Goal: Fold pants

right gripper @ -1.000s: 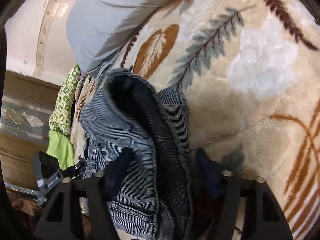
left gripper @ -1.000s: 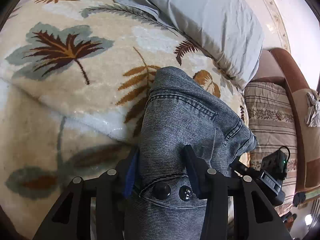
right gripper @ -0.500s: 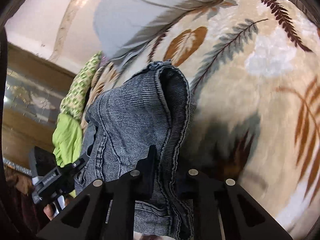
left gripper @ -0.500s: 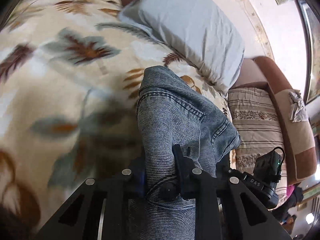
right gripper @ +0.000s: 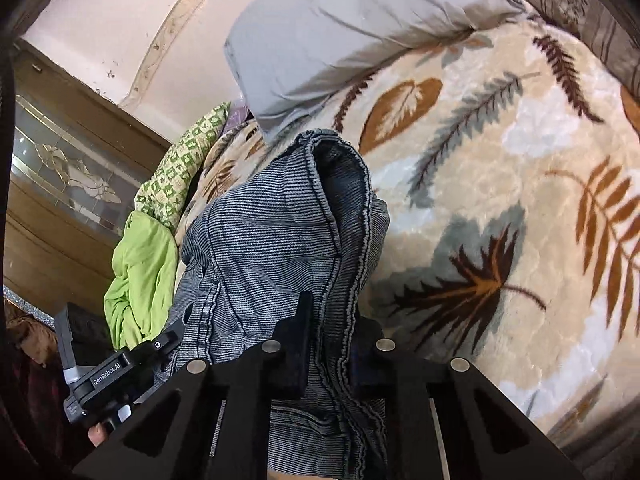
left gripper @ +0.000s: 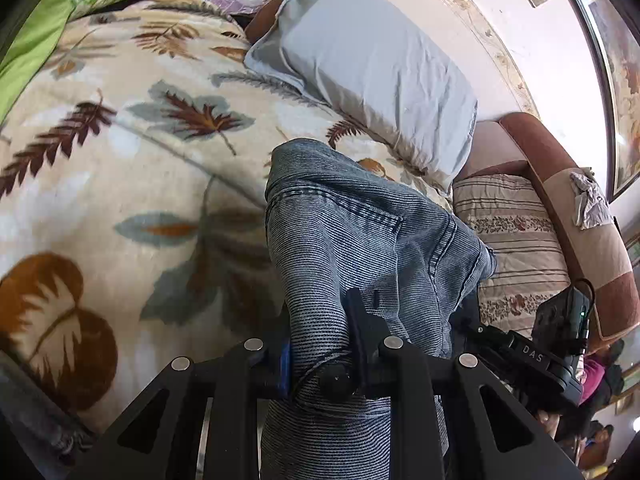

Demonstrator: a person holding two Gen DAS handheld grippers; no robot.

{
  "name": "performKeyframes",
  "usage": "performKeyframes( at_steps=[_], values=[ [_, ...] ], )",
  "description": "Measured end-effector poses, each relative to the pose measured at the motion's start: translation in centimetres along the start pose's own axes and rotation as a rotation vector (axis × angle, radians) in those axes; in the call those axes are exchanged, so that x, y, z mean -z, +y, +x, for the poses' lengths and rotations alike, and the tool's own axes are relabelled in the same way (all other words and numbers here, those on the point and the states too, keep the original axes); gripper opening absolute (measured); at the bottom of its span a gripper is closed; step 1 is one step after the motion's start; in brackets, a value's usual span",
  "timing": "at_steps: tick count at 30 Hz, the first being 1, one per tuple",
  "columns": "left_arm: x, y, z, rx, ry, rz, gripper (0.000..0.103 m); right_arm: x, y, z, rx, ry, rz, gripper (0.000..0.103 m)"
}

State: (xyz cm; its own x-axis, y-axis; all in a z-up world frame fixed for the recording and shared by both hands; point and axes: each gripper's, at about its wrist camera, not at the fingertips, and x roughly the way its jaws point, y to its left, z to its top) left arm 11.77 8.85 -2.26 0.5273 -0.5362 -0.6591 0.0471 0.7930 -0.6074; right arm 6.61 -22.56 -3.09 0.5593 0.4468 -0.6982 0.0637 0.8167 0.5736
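Grey-blue denim pants [left gripper: 352,236] hang bunched between my two grippers above a cream leaf-print blanket [left gripper: 120,184]. My left gripper [left gripper: 320,344] is shut on the waistband by the button. In the right wrist view the pants [right gripper: 272,240] show a seam and a folded edge. My right gripper [right gripper: 332,328] is shut on that edge. The left gripper also shows in the right wrist view [right gripper: 112,372], and the right one in the left wrist view [left gripper: 532,356]. The lower legs are hidden.
A grey pillow [left gripper: 372,64] lies at the bed's head by the wall. A green sheet [right gripper: 140,272] is bunched at one side. A striped cushion [left gripper: 516,248] sits on a brown sofa [left gripper: 560,184] beside the bed.
Both grippers closed on the pants and lifted them off the blanket. The views pulled back and show more of the bed.
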Motion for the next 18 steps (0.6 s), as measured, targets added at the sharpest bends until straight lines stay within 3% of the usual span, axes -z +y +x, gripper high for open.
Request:
performKeyframes(
  at_steps=[5,10,12,13,15,18],
  values=[
    [-3.0,-0.9,1.4,-0.003,-0.007,0.029,0.022,-2.4,0.4,0.3,-0.009,-0.026,-0.027,0.014],
    [-3.5,0.9,6.5,-0.068,0.036,0.05,0.028,-3.4,-1.1,3.5,0.027,-0.011,-0.036,0.015],
    [-2.8,2.6,9.4,-0.182,0.102,-0.018,0.036,-2.9,-2.8,6.1,0.087,0.039,-0.03,0.024],
    [-2.5,3.2,9.8,-0.176,0.098,-0.058,0.044,-2.7,-3.7,7.5,0.123,0.084,0.001,0.031],
    [-2.8,3.2,8.8,-0.138,0.09,-0.09,0.041,-2.7,-3.5,7.4,0.132,0.079,0.012,0.033],
    [-2.8,2.3,5.1,-0.104,-0.02,-0.059,0.046,-2.7,-1.3,3.8,0.114,-0.01,-0.057,0.061]
  ],
)
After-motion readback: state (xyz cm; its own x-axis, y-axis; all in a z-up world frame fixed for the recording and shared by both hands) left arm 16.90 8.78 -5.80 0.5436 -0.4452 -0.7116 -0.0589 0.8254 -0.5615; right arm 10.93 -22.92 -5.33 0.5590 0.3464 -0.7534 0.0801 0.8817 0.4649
